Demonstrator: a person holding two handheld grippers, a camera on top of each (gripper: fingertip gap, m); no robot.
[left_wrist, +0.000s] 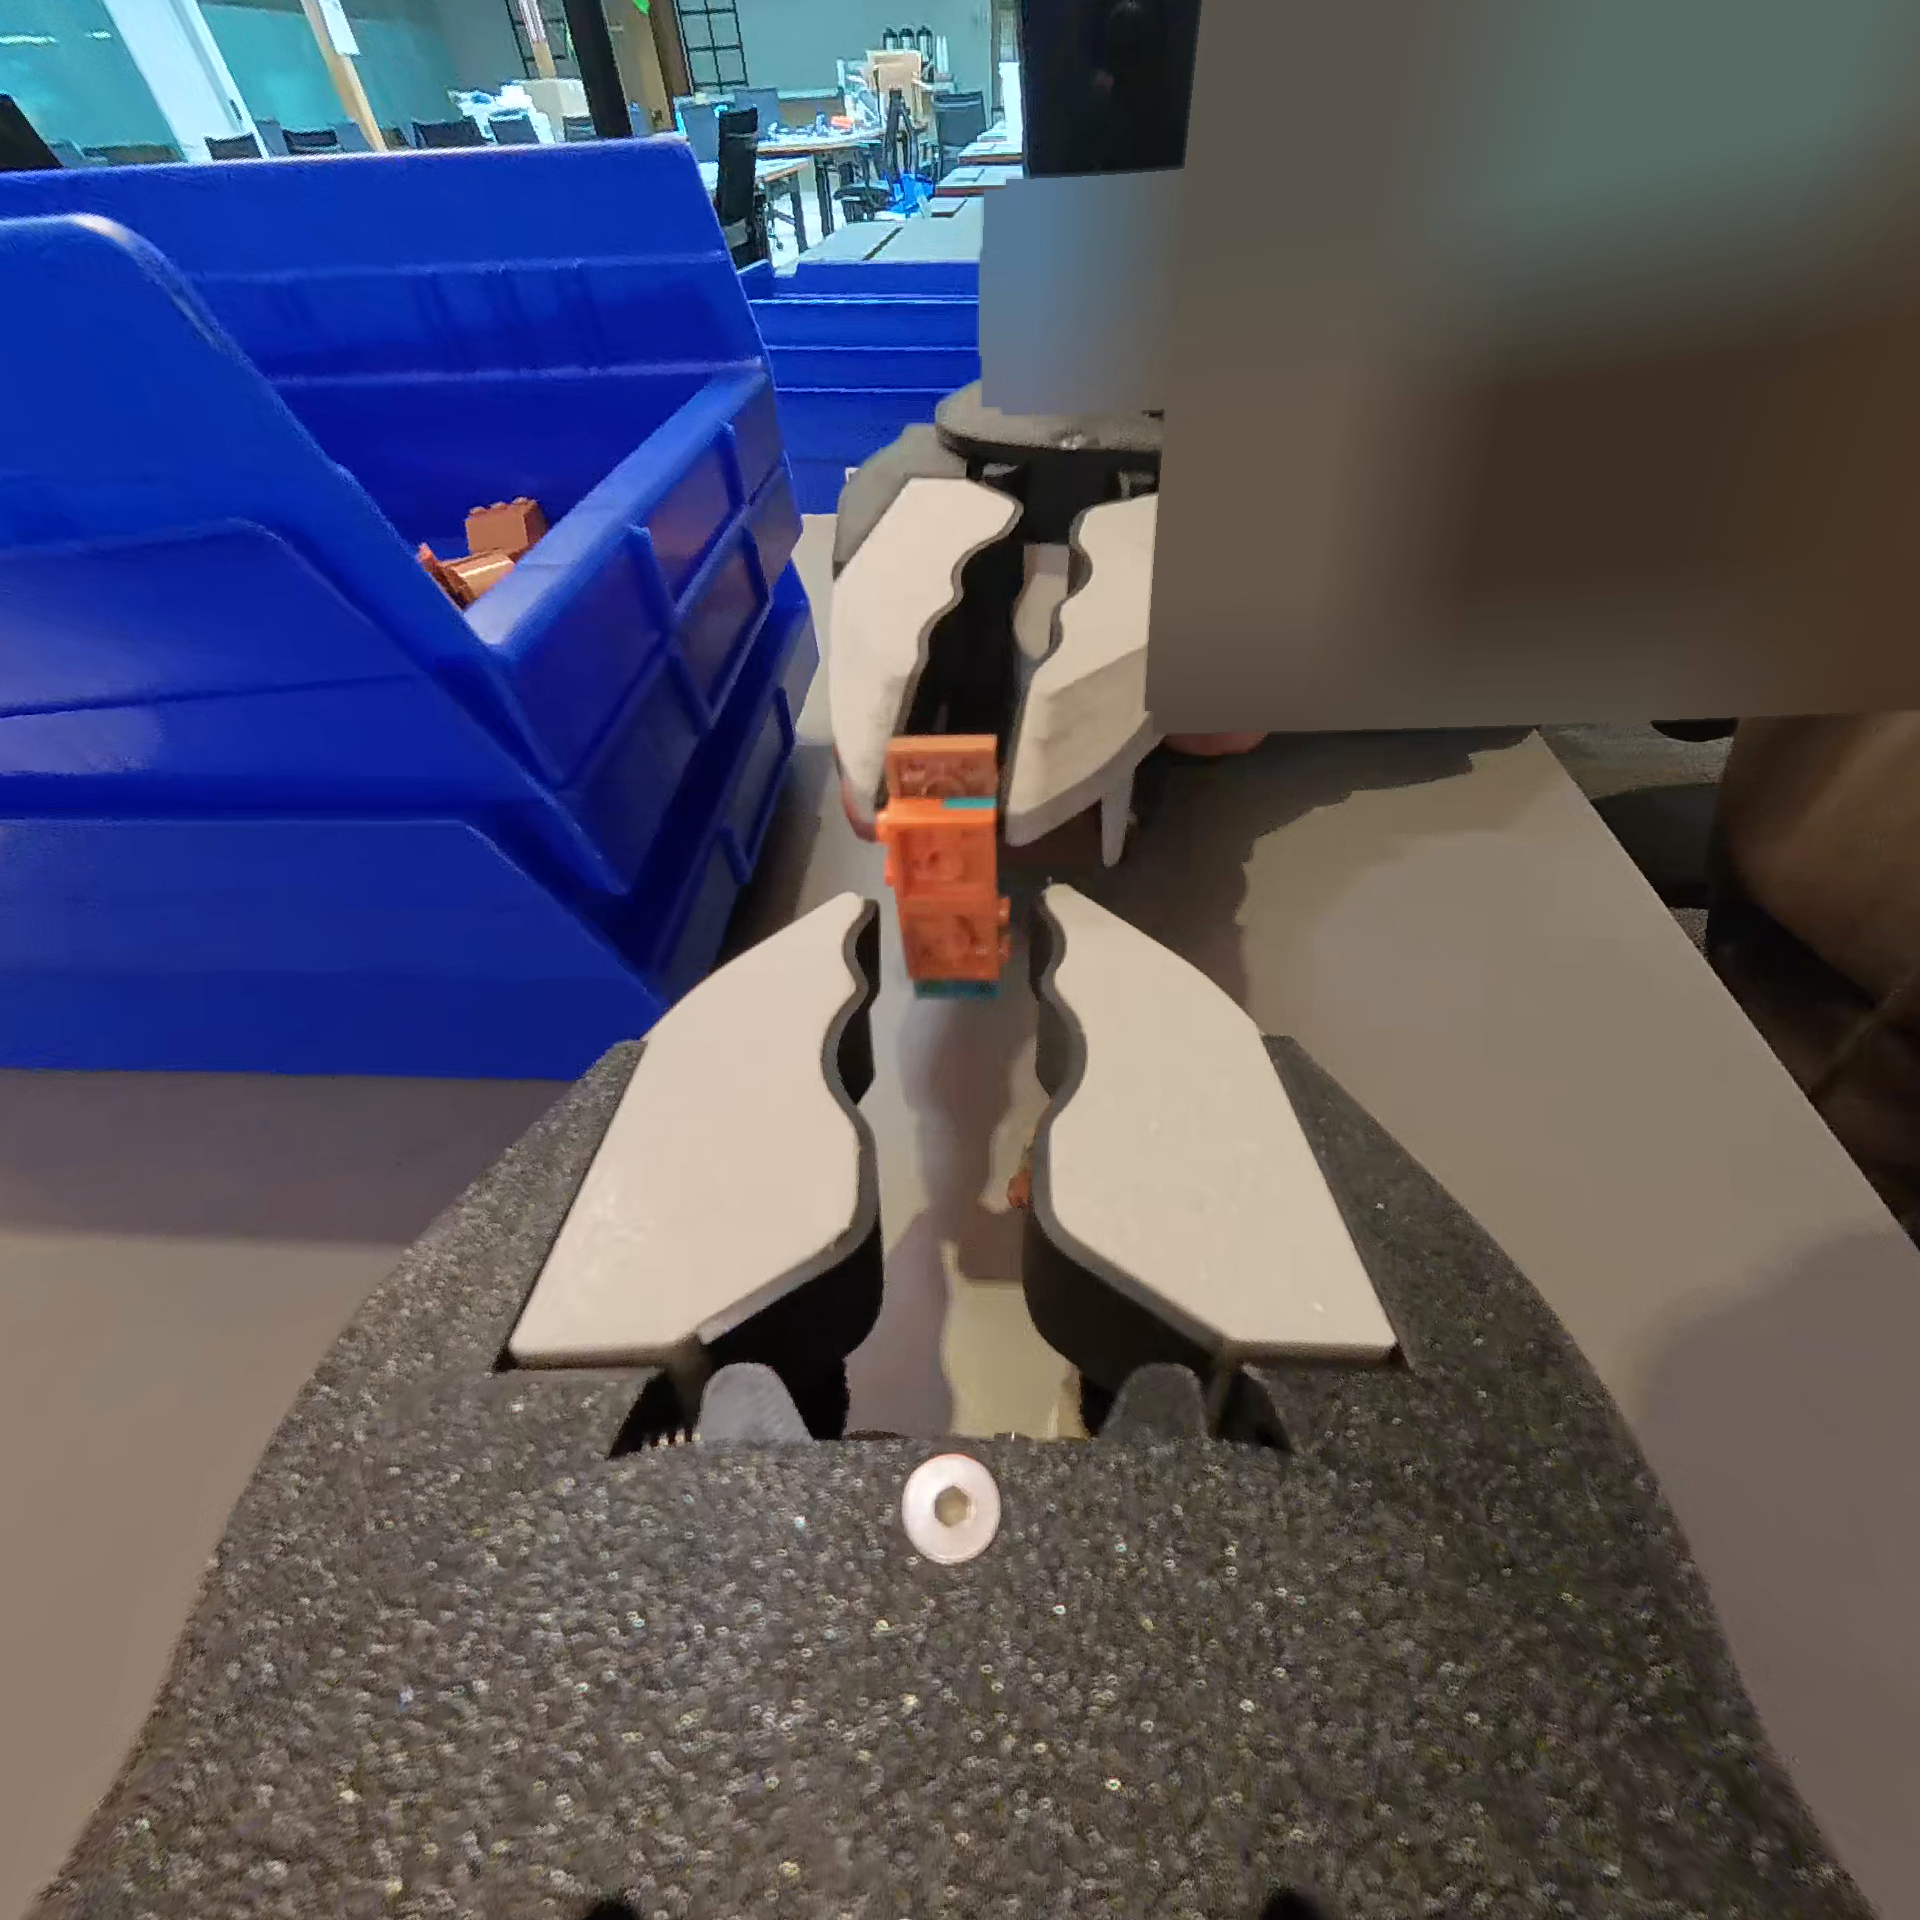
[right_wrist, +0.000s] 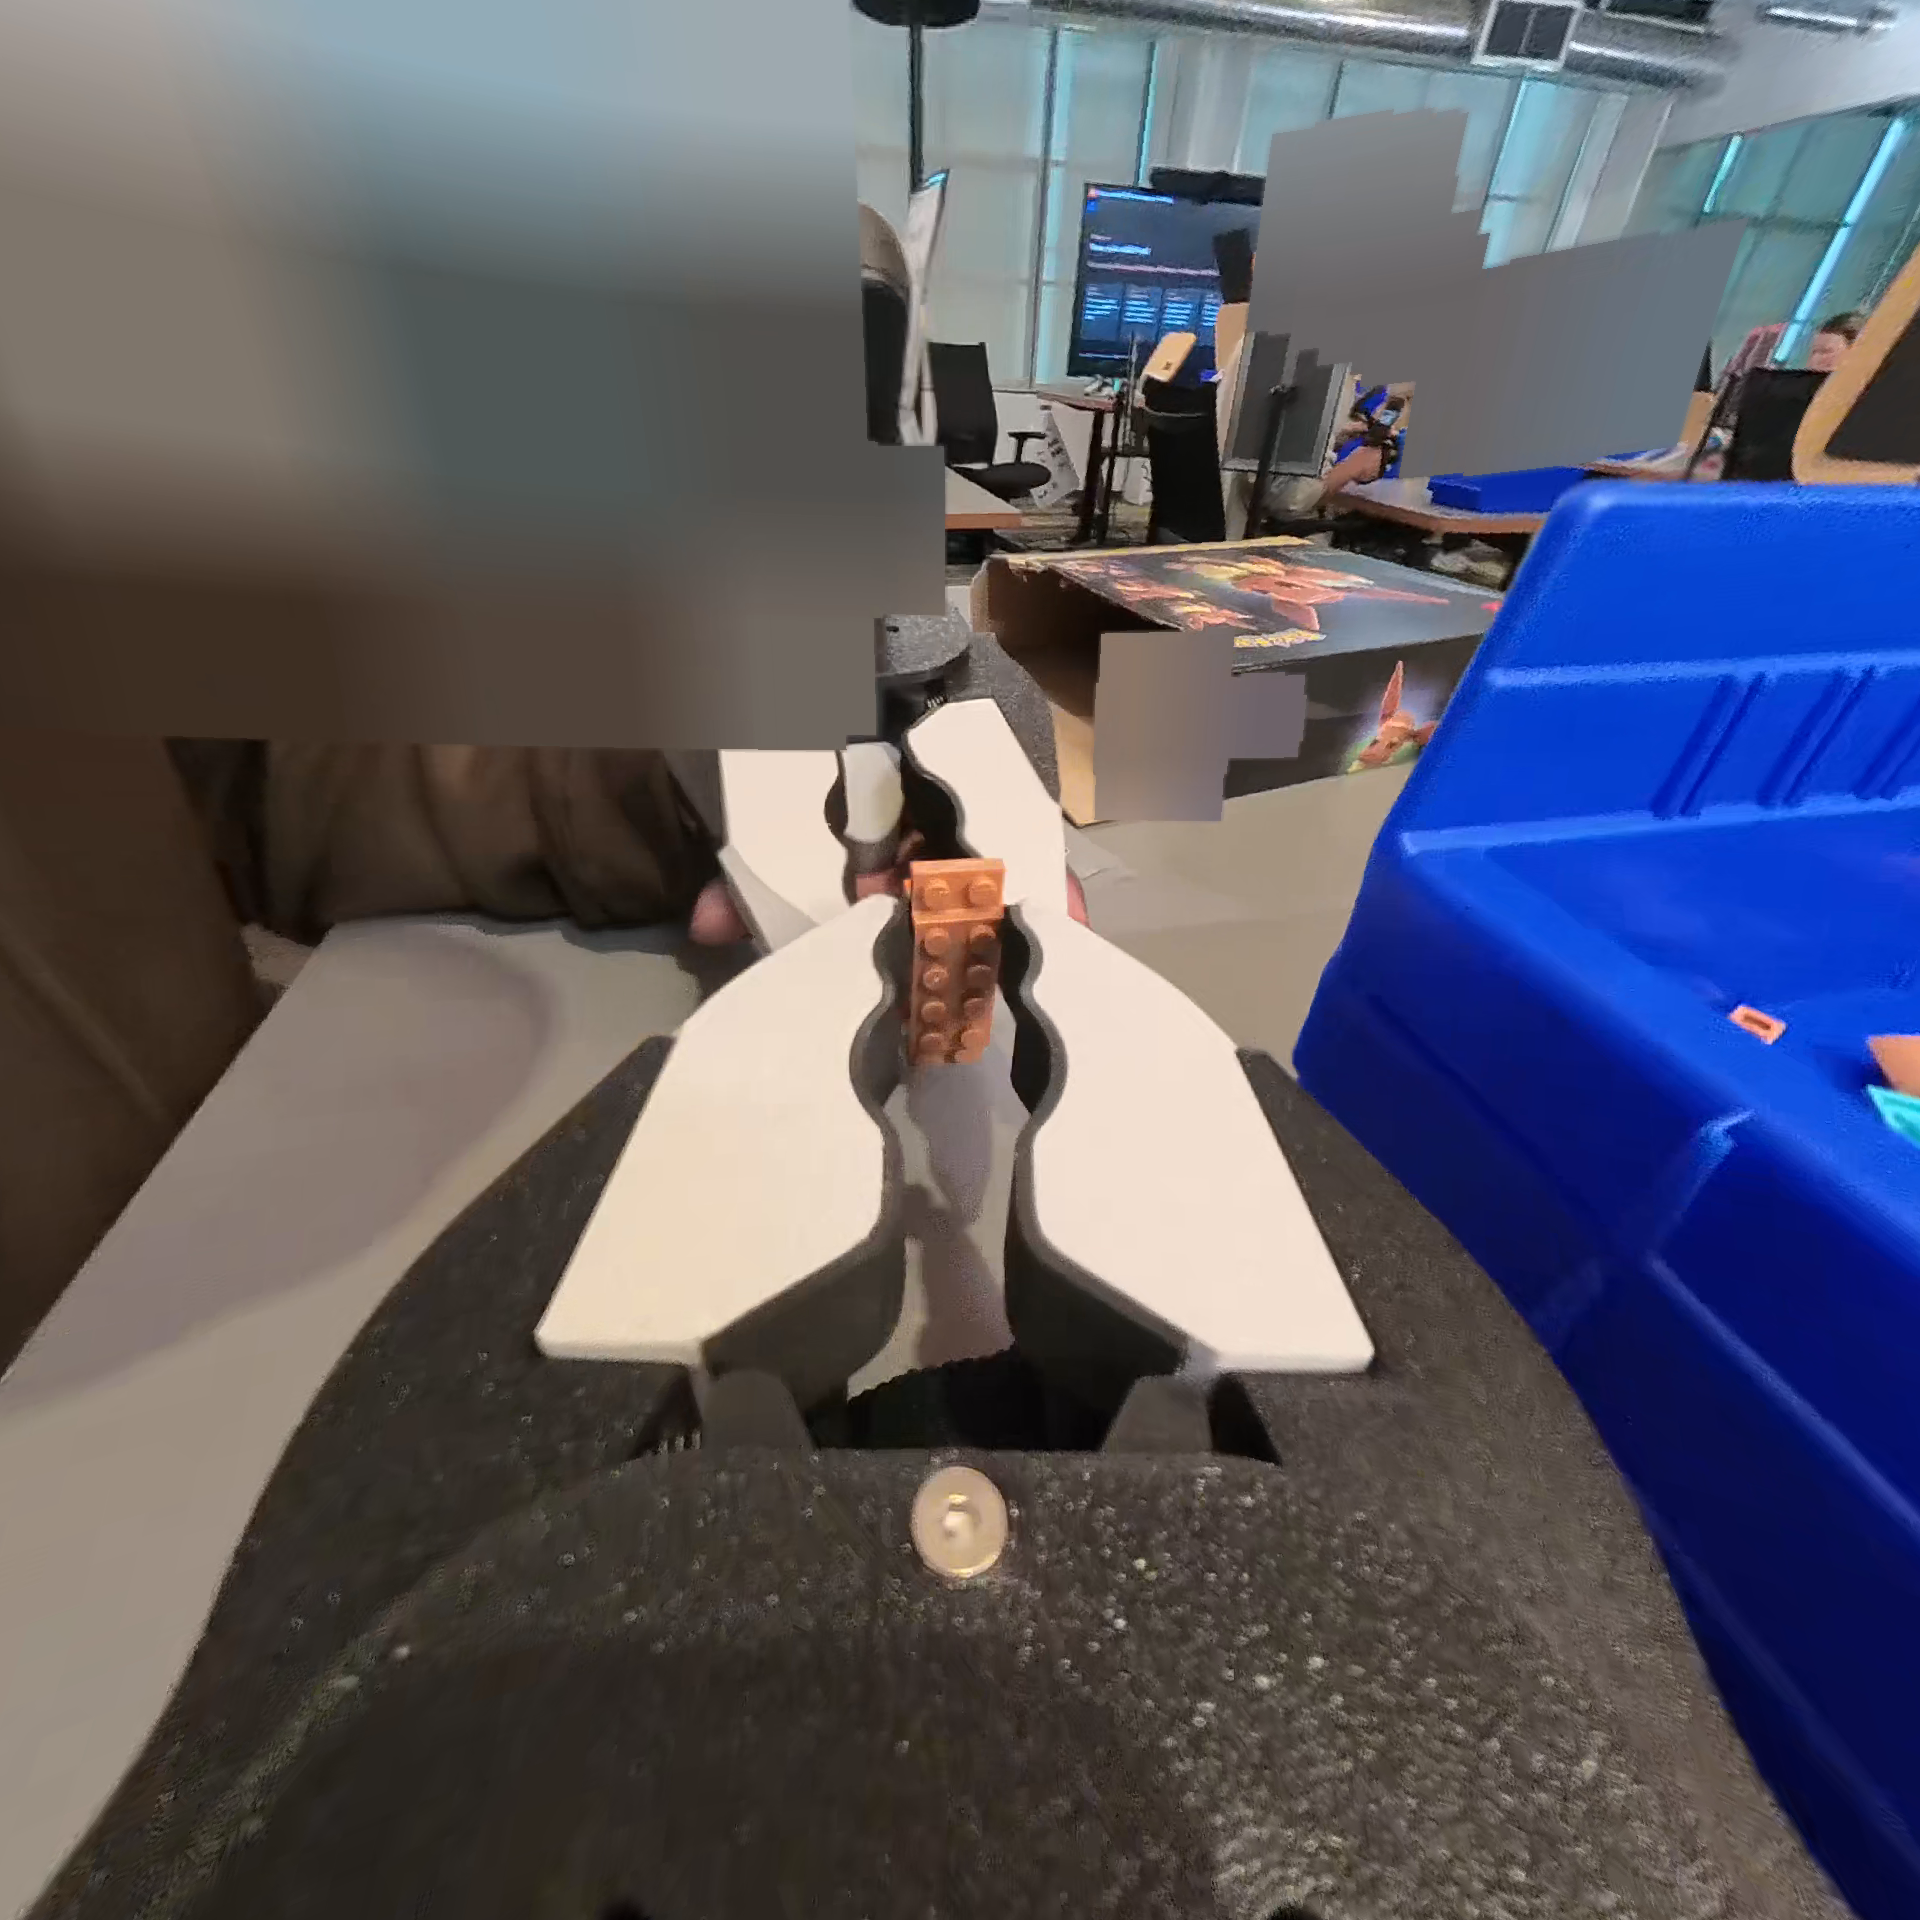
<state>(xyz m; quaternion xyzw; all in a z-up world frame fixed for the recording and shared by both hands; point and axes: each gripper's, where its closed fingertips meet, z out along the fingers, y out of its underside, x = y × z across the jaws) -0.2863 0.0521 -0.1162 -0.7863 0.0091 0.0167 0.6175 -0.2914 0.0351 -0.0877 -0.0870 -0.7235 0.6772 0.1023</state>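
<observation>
An orange brick assembly (left_wrist: 940, 862), a stack of plates with a thin teal piece in it, hangs above the grey table (left_wrist: 1403, 987). My right gripper (right_wrist: 954, 914) is shut on it, and the studded plates (right_wrist: 954, 987) stand between its white fingertips. In the left wrist view the right gripper (left_wrist: 930, 810) comes in from the far side and holds the assembly's upper part. My left gripper (left_wrist: 956, 909) is open. Its tips flank the assembly's lower end with a small gap on each side. Its fingers (right_wrist: 987, 790) show behind the brick in the right wrist view.
Stacked blue bins (left_wrist: 312, 623) stand close on the left, one holding brown bricks (left_wrist: 483, 551). In the right wrist view a blue bin (right_wrist: 1610, 935) at right holds small orange (right_wrist: 1756, 1023) and teal pieces. A printed cardboard box (right_wrist: 1299, 623) lies behind. A person's fingertips (left_wrist: 1210, 743) show.
</observation>
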